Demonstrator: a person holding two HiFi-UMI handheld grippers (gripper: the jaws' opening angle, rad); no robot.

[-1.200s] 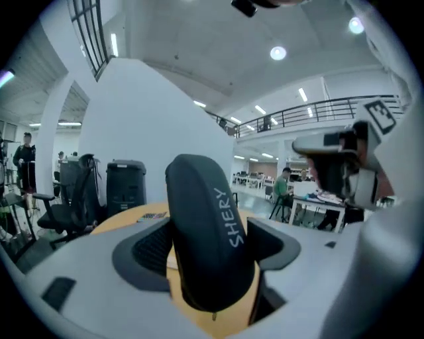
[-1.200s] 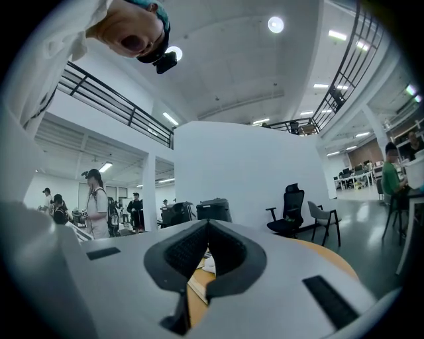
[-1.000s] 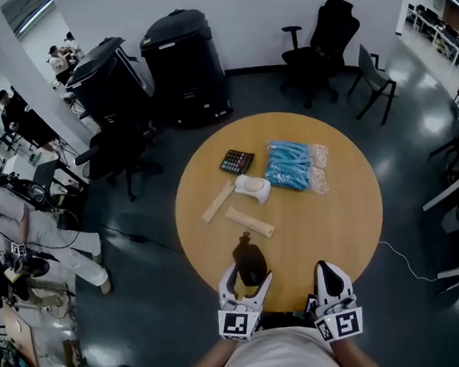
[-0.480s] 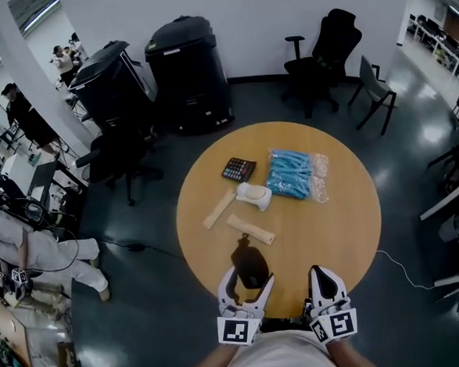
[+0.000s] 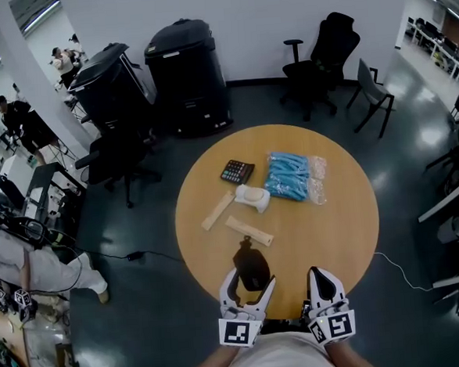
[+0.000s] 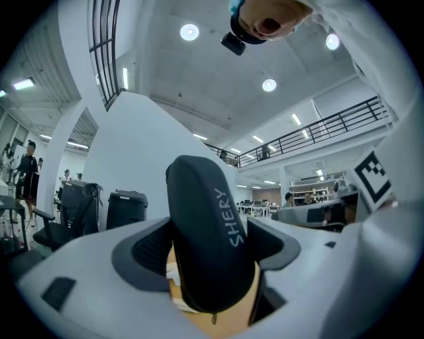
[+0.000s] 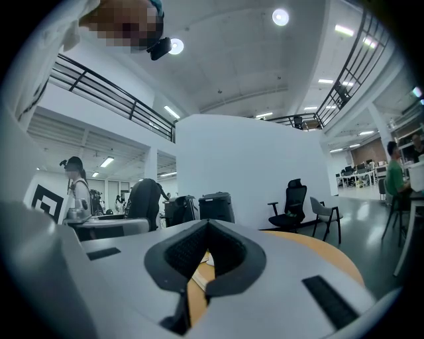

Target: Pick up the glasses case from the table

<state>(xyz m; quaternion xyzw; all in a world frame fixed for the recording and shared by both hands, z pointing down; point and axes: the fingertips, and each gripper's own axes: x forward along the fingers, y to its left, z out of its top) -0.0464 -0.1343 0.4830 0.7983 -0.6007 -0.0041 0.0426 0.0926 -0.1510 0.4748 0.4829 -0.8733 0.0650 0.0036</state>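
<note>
Holding the glasses case as before, the left claw hovers; right claw stays closed.

Glasses case near end tucked out of sight inside left claw; calculator keys way too tiny to read; desk near rim hid behind right claw too.

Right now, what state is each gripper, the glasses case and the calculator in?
Left gripper, shut on the glasses case.
Glasses case, closed, held on edge between the left jaws.
Right gripper, shut, empty.
Calculator, lying face up on the table.
</note>
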